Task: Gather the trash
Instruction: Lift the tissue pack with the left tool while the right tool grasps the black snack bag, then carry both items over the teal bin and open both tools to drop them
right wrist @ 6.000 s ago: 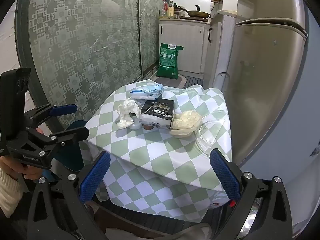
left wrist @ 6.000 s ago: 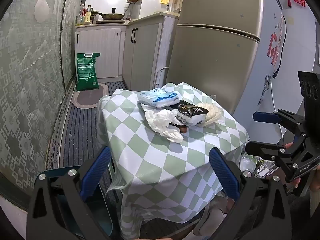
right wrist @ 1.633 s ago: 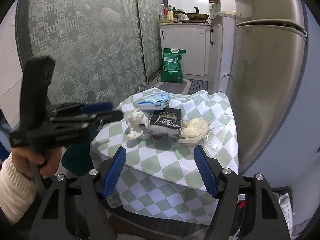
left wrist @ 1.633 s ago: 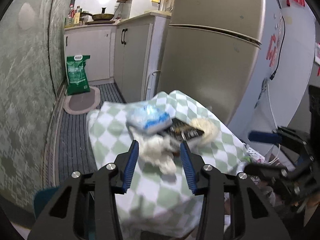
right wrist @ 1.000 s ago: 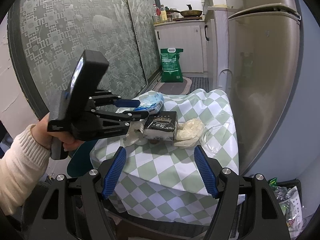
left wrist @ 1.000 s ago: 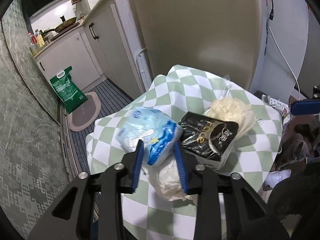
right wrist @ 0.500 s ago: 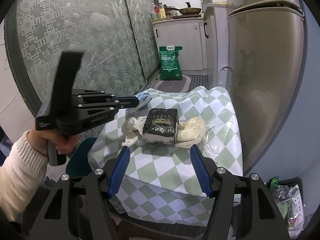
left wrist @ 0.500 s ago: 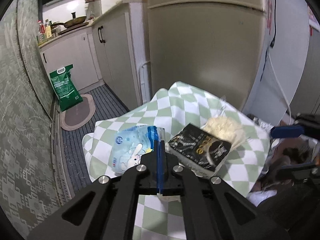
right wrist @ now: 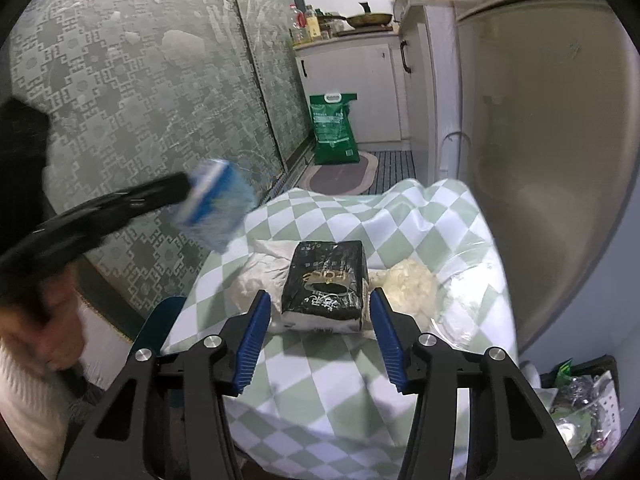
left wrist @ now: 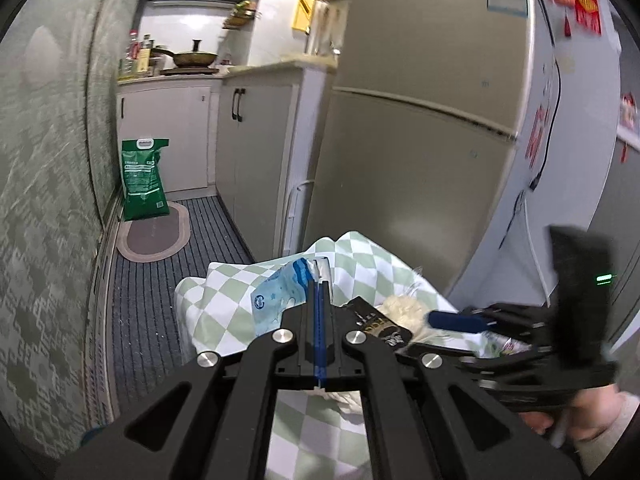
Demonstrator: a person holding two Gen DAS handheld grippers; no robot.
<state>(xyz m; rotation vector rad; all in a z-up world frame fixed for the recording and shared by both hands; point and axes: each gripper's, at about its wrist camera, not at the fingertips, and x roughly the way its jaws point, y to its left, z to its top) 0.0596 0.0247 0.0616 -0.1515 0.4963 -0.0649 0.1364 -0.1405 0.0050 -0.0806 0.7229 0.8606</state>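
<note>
My left gripper [left wrist: 319, 292] is shut on a blue and white plastic packet [left wrist: 280, 298] and holds it in the air above the left side of the table; the packet [right wrist: 218, 204] shows blurred in the right wrist view. My right gripper [right wrist: 320, 312] is open, its blue pads either side of a black tissue pack [right wrist: 326, 286] on the green-checked tablecloth [right wrist: 328, 368]. A crumpled white bag [right wrist: 256, 276] lies left of the pack, a pale wad [right wrist: 412, 286] and clear plastic [right wrist: 464, 304] right of it.
A fridge [right wrist: 540, 160] stands close on the right. A patterned glass door [right wrist: 140, 100] runs along the left. A bin of rubbish [right wrist: 580, 408] sits on the floor at the right. A teal stool [right wrist: 160, 320] stands by the table's left side. A green sack [right wrist: 334, 128] stands far back.
My left gripper closed on the blue packet and lifted it off the table to the left. My right gripper moved in and narrowed around the black tissue pack.
</note>
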